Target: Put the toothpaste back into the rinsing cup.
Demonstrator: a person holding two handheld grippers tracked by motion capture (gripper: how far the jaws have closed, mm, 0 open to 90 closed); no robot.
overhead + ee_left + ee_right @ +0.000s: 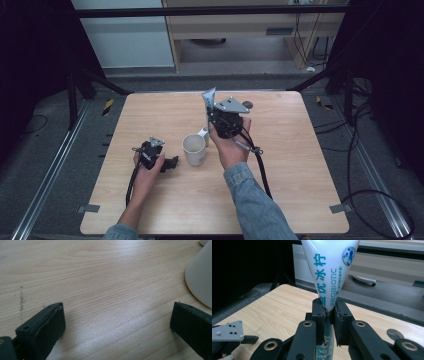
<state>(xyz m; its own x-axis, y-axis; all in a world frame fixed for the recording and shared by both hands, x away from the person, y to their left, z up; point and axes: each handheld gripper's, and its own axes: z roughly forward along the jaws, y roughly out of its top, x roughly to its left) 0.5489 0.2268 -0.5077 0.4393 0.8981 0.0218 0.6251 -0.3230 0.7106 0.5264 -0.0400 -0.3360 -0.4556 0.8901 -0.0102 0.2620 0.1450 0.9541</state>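
Wooden surface [280, 200]: right of the mug [194, 149], our right claw [328, 315] clamps a toothpaste tube [329, 270]; left claw [117, 322] gapes empty beside it.

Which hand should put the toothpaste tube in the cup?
Right. The right gripper is shut on the tube, beside the cup. The left gripper rests open and empty on the table.

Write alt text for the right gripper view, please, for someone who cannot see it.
Two black jaws pinch a white tube, printed PROBIOTIC with blue characters, which widens toward the top of the picture. Behind it lies a light wooden table, with a dark floor beyond. A small round silvery thing lies on the table at lower right.
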